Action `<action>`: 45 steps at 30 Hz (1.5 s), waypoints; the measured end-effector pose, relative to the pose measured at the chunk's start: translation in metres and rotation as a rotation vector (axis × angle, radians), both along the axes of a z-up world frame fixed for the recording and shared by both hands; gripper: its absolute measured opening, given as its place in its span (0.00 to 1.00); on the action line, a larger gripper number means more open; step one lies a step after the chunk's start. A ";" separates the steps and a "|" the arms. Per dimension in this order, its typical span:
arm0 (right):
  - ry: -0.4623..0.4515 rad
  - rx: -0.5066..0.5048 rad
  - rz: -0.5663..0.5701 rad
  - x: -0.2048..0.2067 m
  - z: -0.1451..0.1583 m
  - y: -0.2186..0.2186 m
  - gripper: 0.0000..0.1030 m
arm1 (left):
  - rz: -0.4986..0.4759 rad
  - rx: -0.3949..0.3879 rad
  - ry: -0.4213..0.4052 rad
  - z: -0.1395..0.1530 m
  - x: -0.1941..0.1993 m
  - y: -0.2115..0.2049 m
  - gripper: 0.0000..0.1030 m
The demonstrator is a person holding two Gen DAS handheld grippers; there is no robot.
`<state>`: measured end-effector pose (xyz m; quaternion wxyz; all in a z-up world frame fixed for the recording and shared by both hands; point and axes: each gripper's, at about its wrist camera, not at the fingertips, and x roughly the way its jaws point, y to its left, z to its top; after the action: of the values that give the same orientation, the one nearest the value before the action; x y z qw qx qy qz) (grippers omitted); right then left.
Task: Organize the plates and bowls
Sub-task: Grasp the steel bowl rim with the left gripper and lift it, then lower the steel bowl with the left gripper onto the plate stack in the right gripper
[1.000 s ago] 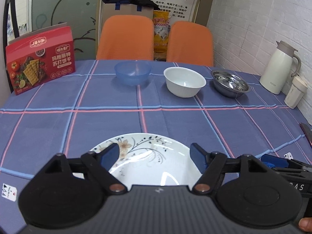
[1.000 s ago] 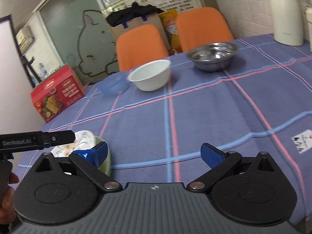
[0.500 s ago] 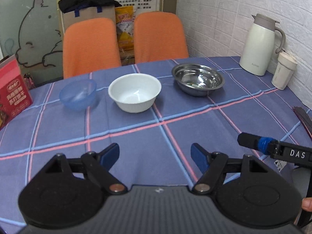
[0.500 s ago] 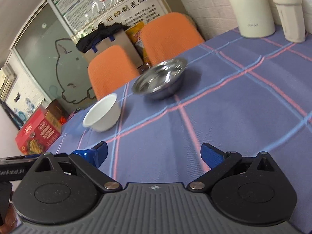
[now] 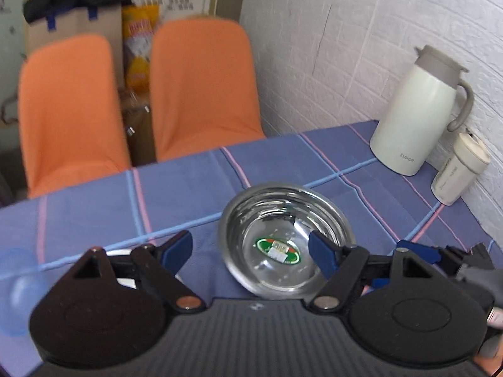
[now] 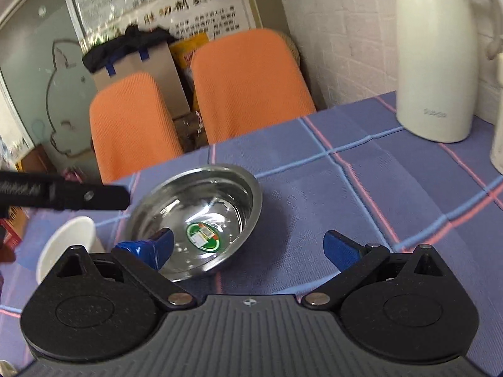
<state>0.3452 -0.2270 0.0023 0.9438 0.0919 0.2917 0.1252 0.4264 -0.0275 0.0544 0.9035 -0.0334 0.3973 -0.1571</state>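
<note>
A steel bowl (image 5: 276, 220) (image 6: 201, 201) with a green sticker inside stands on the blue checked tablecloth (image 5: 176, 201). My left gripper (image 5: 250, 249) is open just over the bowl's near left rim, its right finger above the bowl's inside. My right gripper (image 6: 248, 248) is open too, its left finger at the bowl's near rim and its right finger over bare cloth. A white bowl (image 6: 69, 242) sits left of the steel one, and a blue plastic bowl (image 5: 15, 282) lies blurred at the far left. No plate shows in either view.
A white thermos jug (image 5: 415, 116) and a cream lidded cup (image 5: 459, 169) stand by the brick wall at the right. Two orange chairs (image 5: 201, 88) face the table's far edge, with a cardboard box and bags behind them.
Both grippers moved forward and to the right, from the flowered plate to the steel bowl. The plate and the red box have left view. Both stayed open.
</note>
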 end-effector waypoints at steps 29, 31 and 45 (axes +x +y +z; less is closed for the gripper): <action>0.072 -0.073 0.174 -0.010 -0.005 0.039 0.88 | -0.150 0.031 0.202 -0.055 0.040 -0.026 0.43; 0.067 -0.089 0.164 -0.025 -0.003 0.040 0.88 | -0.151 0.034 0.205 -0.052 0.027 -0.027 0.43; 0.067 -0.130 0.177 -0.061 -0.010 0.033 0.86 | -0.152 0.045 0.181 -0.053 -0.021 -0.020 0.56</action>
<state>0.2840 -0.1944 -0.0078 0.9228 0.0085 0.3375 0.1856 0.4056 -0.0478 0.0018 0.8499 0.0030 0.4822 -0.2125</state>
